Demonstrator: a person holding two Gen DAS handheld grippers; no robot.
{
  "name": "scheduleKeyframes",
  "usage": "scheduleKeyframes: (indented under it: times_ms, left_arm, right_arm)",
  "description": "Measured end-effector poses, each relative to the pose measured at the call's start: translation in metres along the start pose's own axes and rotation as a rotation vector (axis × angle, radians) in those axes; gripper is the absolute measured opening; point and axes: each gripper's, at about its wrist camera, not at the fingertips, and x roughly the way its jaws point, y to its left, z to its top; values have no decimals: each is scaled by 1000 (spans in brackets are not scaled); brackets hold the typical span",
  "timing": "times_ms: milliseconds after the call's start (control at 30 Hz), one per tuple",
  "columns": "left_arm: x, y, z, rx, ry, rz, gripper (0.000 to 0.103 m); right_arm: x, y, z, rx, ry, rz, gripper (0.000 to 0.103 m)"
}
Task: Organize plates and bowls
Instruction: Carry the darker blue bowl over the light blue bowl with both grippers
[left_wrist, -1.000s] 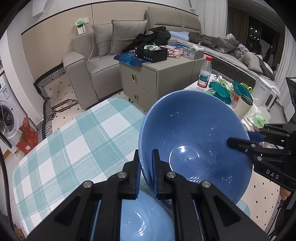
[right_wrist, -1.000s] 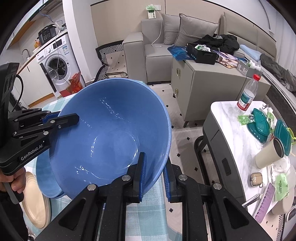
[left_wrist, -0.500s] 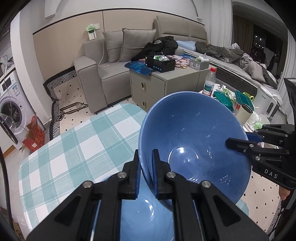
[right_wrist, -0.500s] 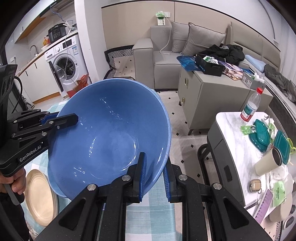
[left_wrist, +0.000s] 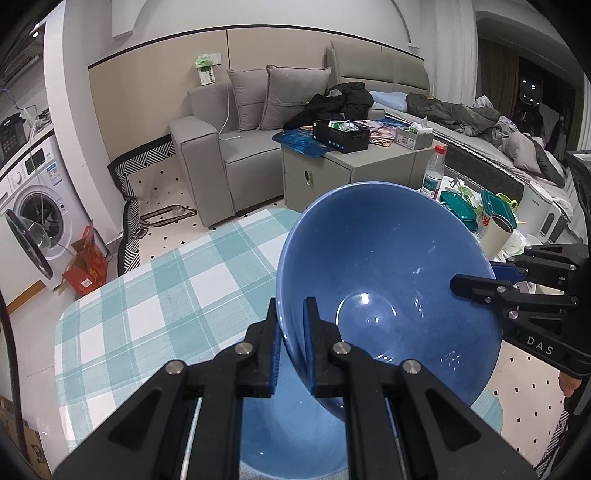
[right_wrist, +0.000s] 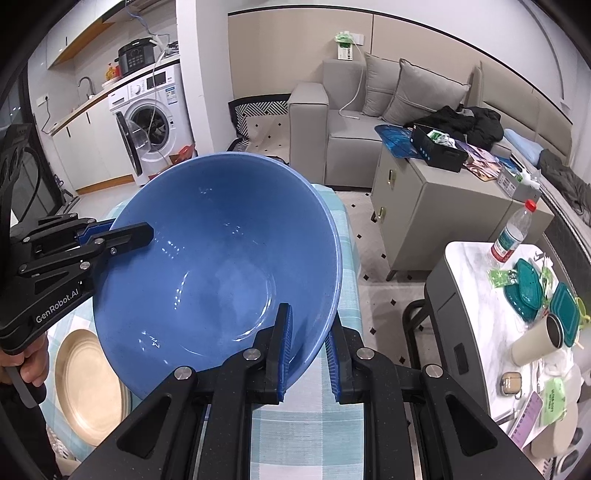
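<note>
Left wrist view: both your left tool (left_wrist: 291, 341) and right tool (right_wrist: 308, 350) clamp opposite rims of the bowl (left_wrist: 384, 280), tilted above another bowl (left_wrist: 291, 435). Level it, then lower it squarely inside.

You are standing in a lived-in home, an open-plan flat where lounge, laundry and kitchen share one room; a grey sofa (left_wrist: 236, 136) with two cushions (left_wrist: 275, 96) faces you, dark clothes (left_wrist: 340, 101) heaped on its seat; a front-loading washing machine (right_wrist: 155, 122) sits under a kitchen worktop carrying a tap (right_wrist: 85, 84) and a pressure cooker (right_wrist: 136, 59); the counter (left_wrist: 155, 295) wears a teal checked cloth; a side table (right_wrist: 480, 273) holds a water bottle (right_wrist: 513, 230) and food containers (right_wrist: 528, 291).
</note>
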Motion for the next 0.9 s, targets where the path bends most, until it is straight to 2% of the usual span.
scheduleKeyframes:
  times_ms: [900]
  left_arm:
    - [-24, 40, -36, -85, -3, 43, 9]
  right_arm:
    - [15, 45, 1, -97, 28, 57, 17]
